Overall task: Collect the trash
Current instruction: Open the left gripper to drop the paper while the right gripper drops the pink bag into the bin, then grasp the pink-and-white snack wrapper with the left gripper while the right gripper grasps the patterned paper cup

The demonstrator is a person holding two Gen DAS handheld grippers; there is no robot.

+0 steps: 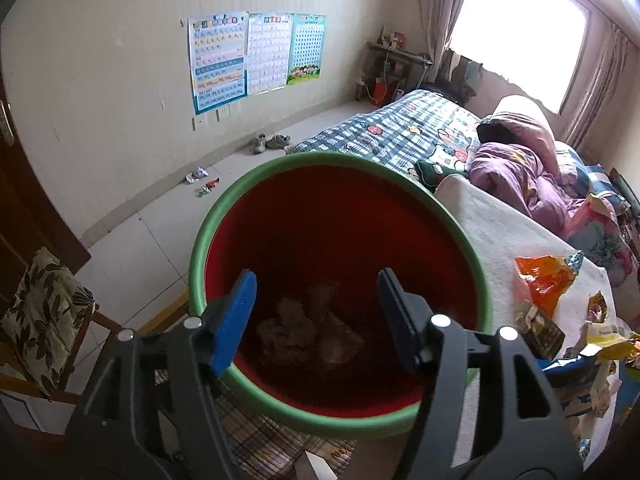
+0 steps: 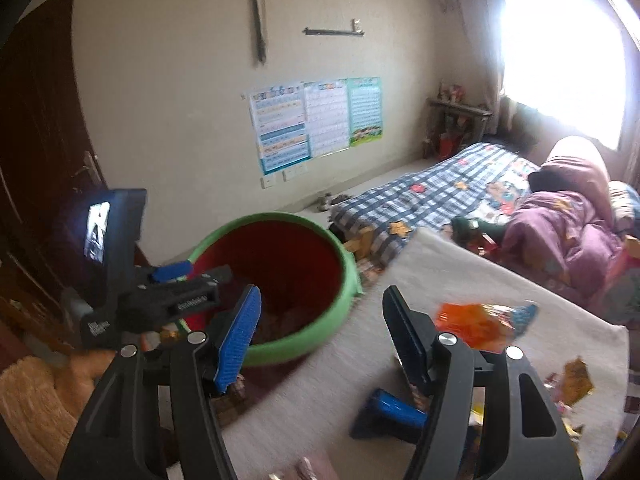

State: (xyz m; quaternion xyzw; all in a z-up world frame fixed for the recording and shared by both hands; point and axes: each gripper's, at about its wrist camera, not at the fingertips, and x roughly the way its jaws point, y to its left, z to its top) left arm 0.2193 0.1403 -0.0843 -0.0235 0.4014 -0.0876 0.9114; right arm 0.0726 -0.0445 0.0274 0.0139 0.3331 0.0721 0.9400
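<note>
A red bin with a green rim (image 1: 240,184) stands beside the cloth-covered table (image 1: 500,232). Crumpled brownish trash (image 1: 308,332) lies at its bottom. My left gripper (image 1: 317,280) hangs open over the bin's mouth, with nothing between its fingers. In the right wrist view the bin (image 2: 348,272) is left of centre and the left gripper (image 2: 196,274) sits over its near rim. My right gripper (image 2: 322,292) is open and holds nothing, above the table's edge (image 2: 440,264) next to the bin. An orange wrapper (image 2: 476,326) and a blue wrapper (image 2: 394,404) lie on the cloth.
More wrappers (image 1: 608,340) crowd the table's right end. Small scraps (image 1: 202,180) and shoes (image 1: 270,142) lie on the floor by the wall. A cushioned chair (image 1: 44,308) stands at the left, and a bed with a checked cover (image 1: 400,128) lies behind the table.
</note>
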